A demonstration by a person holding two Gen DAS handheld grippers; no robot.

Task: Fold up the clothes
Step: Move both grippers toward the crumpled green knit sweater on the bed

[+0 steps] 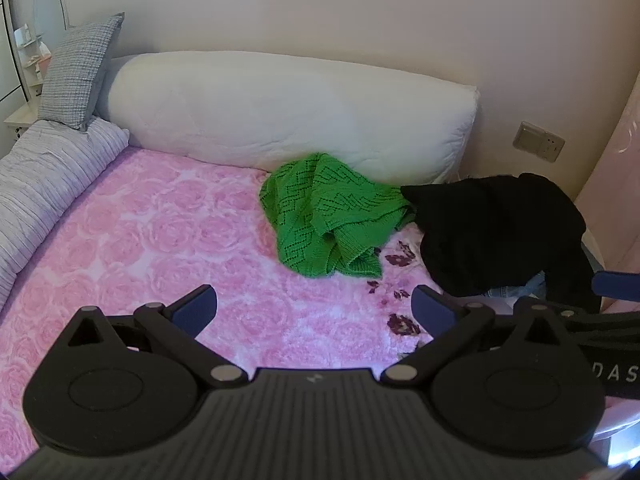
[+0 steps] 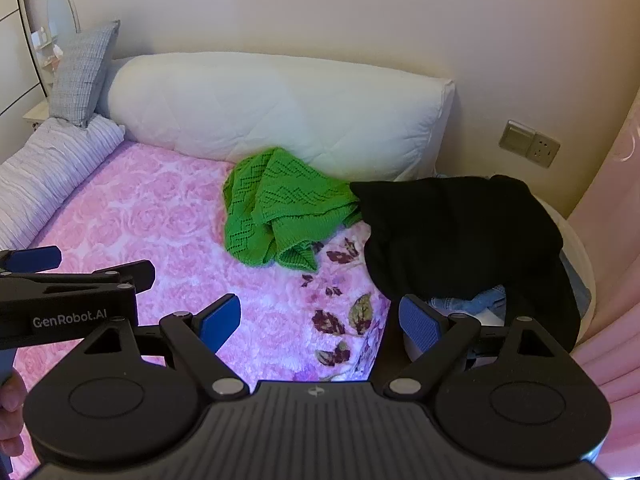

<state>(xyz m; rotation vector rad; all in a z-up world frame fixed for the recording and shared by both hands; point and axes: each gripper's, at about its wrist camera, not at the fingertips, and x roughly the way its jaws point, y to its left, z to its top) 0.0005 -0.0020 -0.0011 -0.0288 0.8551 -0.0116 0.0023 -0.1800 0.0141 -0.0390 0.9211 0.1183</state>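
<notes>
A cream plaster wall (image 1: 360, 20) rises behind a bed spread with a fluffy pink rose-patterned blanket (image 1: 160, 240). A long white quilted bolster (image 1: 280, 116) leans against the wall, beside a grey checked cushion (image 1: 78, 72) and a rolled lilac striped duvet (image 1: 48, 184). A beige wall socket plate (image 1: 538, 142) sits right, an oval mirror (image 1: 50, 6) far left.

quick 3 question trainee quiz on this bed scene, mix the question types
1. True or false: the green knit sweater lies crumpled on the pink blanket.
2. Which garment lies nearest the right gripper? A) green knit sweater B) black garment C) grey pillow
3. Fill in: both the left gripper and the right gripper have their jaws ____ and hold nothing.

Key: 1 true; 2 B; 3 open
</notes>
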